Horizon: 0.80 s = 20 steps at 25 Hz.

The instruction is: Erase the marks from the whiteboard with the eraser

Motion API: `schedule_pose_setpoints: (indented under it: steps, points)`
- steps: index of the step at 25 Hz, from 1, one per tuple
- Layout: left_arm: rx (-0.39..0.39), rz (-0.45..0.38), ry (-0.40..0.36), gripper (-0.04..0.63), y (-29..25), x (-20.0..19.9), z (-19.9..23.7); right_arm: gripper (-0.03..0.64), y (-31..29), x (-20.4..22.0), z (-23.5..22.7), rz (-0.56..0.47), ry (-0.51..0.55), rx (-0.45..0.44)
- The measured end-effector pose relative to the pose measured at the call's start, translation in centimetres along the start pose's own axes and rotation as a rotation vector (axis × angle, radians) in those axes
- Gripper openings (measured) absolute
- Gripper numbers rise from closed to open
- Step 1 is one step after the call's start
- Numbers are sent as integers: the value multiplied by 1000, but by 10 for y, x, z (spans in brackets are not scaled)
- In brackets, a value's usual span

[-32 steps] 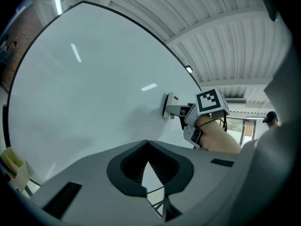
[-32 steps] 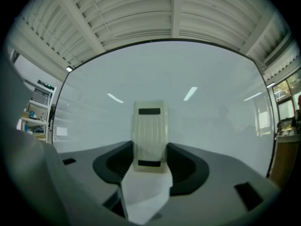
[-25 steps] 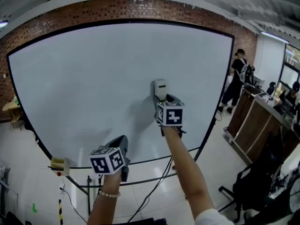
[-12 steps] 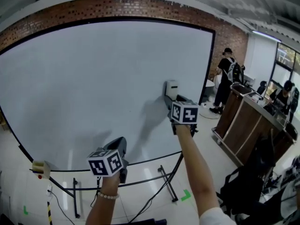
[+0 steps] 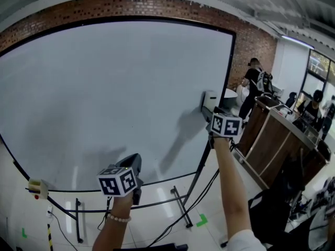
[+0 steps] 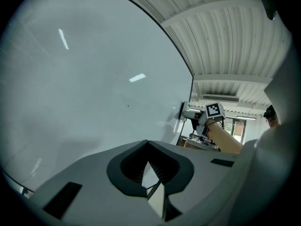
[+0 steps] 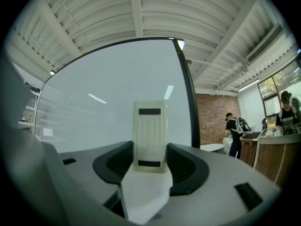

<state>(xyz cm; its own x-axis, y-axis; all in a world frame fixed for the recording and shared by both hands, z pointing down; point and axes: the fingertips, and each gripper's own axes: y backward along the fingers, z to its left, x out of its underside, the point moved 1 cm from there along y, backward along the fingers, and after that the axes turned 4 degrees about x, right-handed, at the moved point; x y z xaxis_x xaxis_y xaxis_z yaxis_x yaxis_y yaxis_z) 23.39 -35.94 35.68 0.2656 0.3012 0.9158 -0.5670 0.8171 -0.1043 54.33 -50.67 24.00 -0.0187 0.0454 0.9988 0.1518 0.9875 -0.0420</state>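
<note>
Eraser [image 5: 210,100] at the whiteboard's [image 5: 104,88] right edge.
The left gripper [image 5: 134,161] is hanging low near the bottom edge, jaws pressed together on nothing; the right gripper [image 5: 211,110] is clamping the eraser and holding it against the board, just inside that right edge.

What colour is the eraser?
Cream ribbed plastic eraser, two dark slots; clearest in right gripper view.

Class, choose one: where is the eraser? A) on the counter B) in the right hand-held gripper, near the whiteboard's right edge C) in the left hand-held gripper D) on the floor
B: the eraser is clamped in the jaws of the right hand-held gripper, beside the whiteboard edge.
</note>
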Motion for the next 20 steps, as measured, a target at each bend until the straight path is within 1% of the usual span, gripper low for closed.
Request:
schedule_pose_setpoints:
  steps: [5, 10, 15, 20]
  points:
    - [-1, 10, -3, -12, -14, 4, -5, 238, -3, 9, -36, 8, -12, 26]
    - [6, 20, -7, -12, -21, 6, -4, 238, -5, 30, -64, 28, -35, 49]
    - [6, 32, -3, -12, -24, 11, 0, 238, -8, 57, -70, 51, -53, 49]
    - [11, 42, 1, -12, -23, 14, 1, 238, -8, 73, -59, 62, -64, 32]
